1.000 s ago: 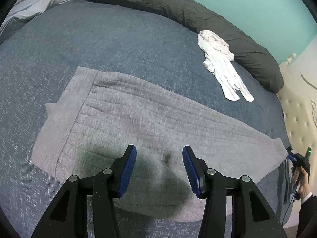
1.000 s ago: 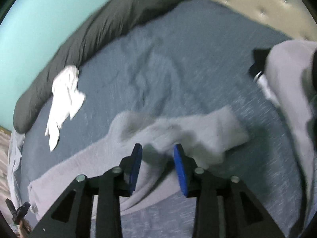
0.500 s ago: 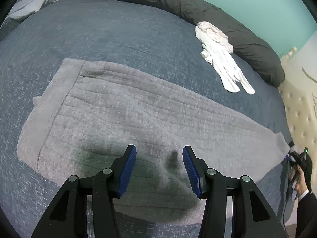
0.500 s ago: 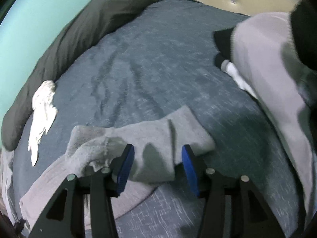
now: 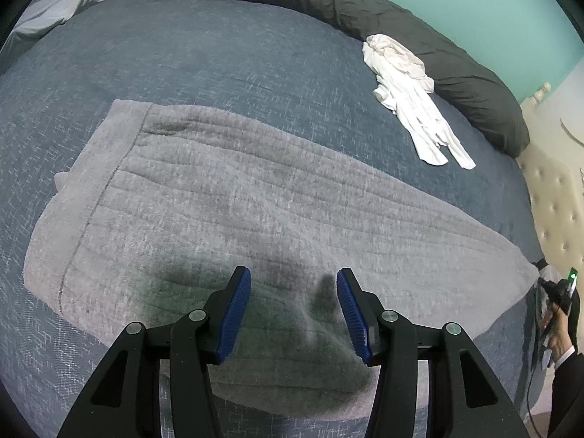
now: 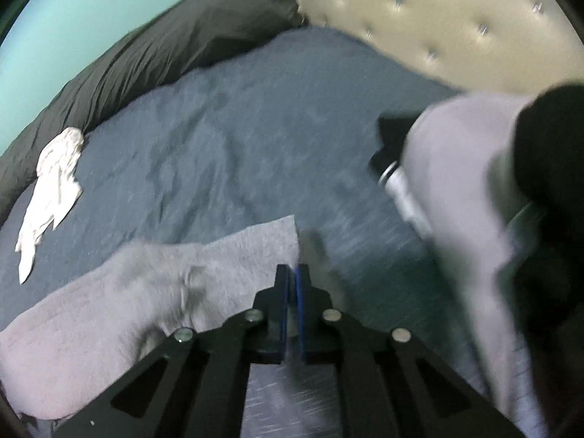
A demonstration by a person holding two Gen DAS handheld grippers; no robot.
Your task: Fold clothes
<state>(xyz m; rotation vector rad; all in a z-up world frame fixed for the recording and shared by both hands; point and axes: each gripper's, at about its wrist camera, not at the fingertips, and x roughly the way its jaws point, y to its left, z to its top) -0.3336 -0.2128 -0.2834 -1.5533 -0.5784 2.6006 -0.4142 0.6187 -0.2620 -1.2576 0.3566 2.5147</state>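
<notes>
A grey ribbed garment [image 5: 255, 200] lies spread flat across the blue bed cover [image 5: 219, 54], its long side running left to right. My left gripper [image 5: 293, 273] hovers open over the garment's near edge, nothing between its blue pads. In the right wrist view the same grey garment [image 6: 109, 310] ends in a narrow corner, and my right gripper [image 6: 292, 268] is shut on that corner. From the left wrist view the right gripper [image 5: 558, 292], held by a hand, sits at the garment's far right end.
A crumpled white garment [image 5: 408, 84] lies near a long dark pillow [image 5: 328, 3] at the back. A tufted cream headboard [image 6: 438, 18] is at the right. Pale grey clothes [image 6: 456, 182] and a black item [image 6: 390, 135] are piled beside it.
My right gripper was open over the garment's narrow end and has now shut on its corner. The left gripper stayed open, with only a slight shift of view.
</notes>
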